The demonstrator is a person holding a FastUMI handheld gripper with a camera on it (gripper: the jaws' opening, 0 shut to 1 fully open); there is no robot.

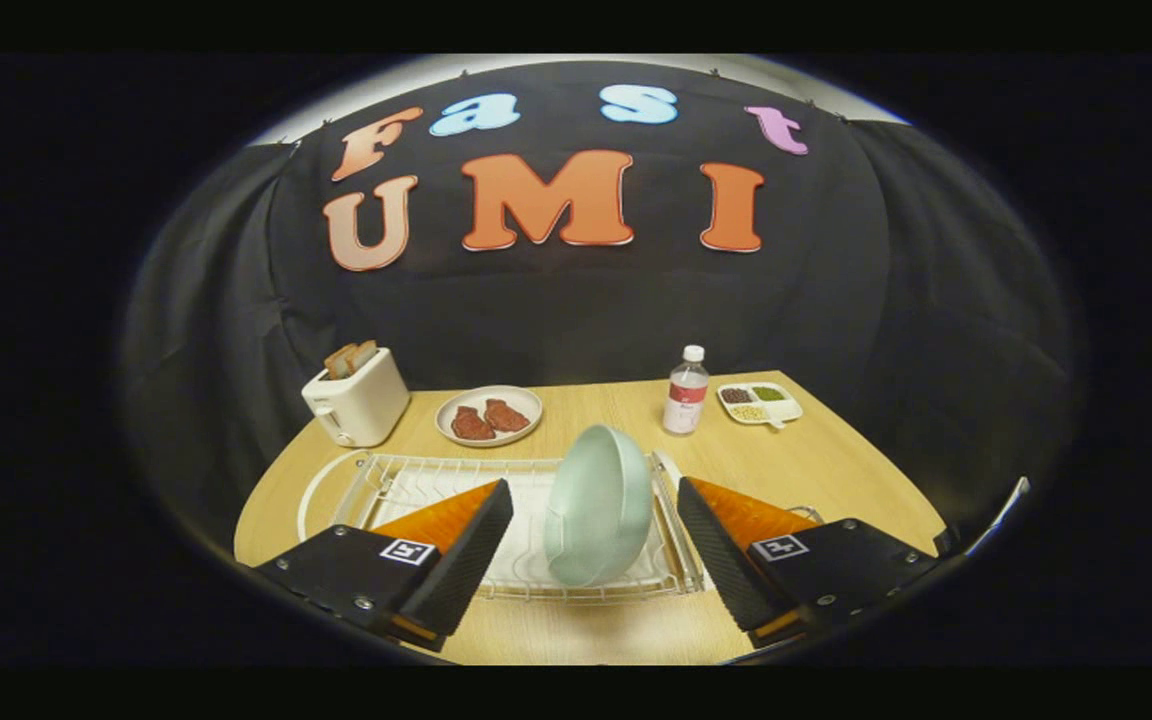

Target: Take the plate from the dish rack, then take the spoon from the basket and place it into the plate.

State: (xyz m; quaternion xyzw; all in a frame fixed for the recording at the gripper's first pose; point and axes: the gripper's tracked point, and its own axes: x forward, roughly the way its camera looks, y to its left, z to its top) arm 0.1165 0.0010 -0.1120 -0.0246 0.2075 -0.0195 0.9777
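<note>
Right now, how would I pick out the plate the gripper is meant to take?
Start at the white wire dish rack on the wooden table. The plate stands on edge in it, between the open gripper fingers. It is pale green and empty; the flat white plate of meat lies beyond.

The fisheye camera rides on the gripper [595, 545], above the near edge of the pale wooden worktop [836, 470], looking slightly downward between its open jaws, close to the white wire dish rack [406, 480], toward the black cloth wall.
</note>
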